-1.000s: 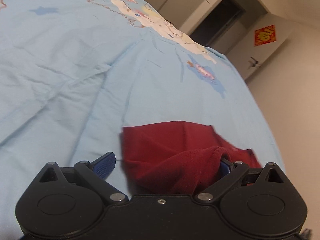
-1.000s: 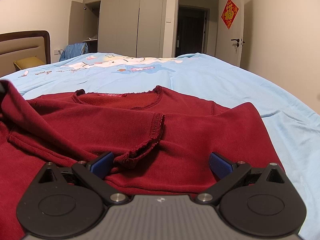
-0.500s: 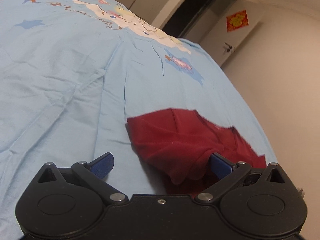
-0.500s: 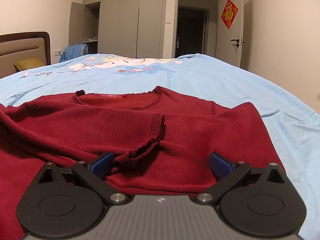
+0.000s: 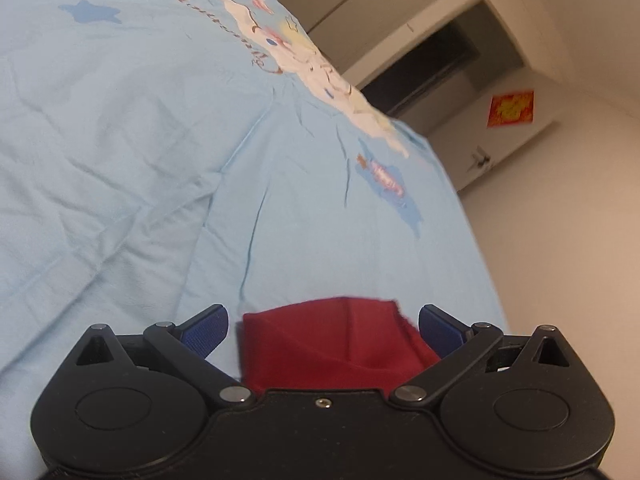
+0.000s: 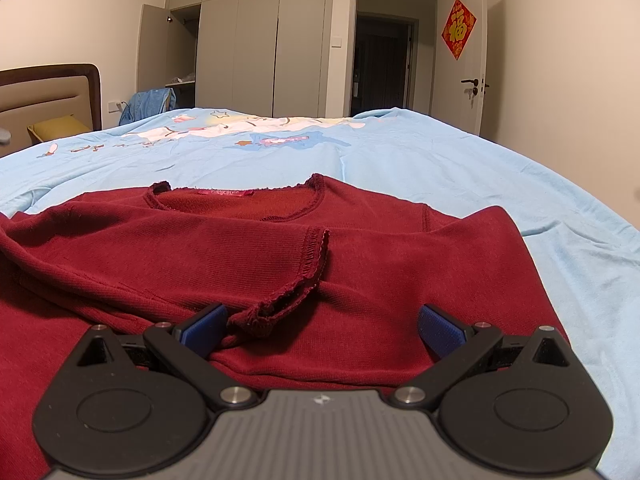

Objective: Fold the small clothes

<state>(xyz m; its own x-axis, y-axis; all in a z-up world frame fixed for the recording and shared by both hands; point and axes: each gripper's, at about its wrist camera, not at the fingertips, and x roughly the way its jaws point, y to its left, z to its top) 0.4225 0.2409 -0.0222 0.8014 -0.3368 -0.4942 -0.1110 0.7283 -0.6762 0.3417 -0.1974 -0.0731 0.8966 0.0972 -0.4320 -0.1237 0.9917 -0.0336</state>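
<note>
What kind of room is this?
Most likely a home bedroom: a bed with a light blue cartoon sheet, a padded headboard at its left, and a built-in wardrobe on the far wall. A red sweater lies on the bed.

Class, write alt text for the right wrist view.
A dark red sweater lies flat on a light blue bedsheet, one sleeve folded across its front. The right gripper hovers over it, jaws open.

We see even, warm indoor light with soft shadows; the left wrist view is slightly motion-blurred, and fisheye bending darkens both views' corners.
</note>
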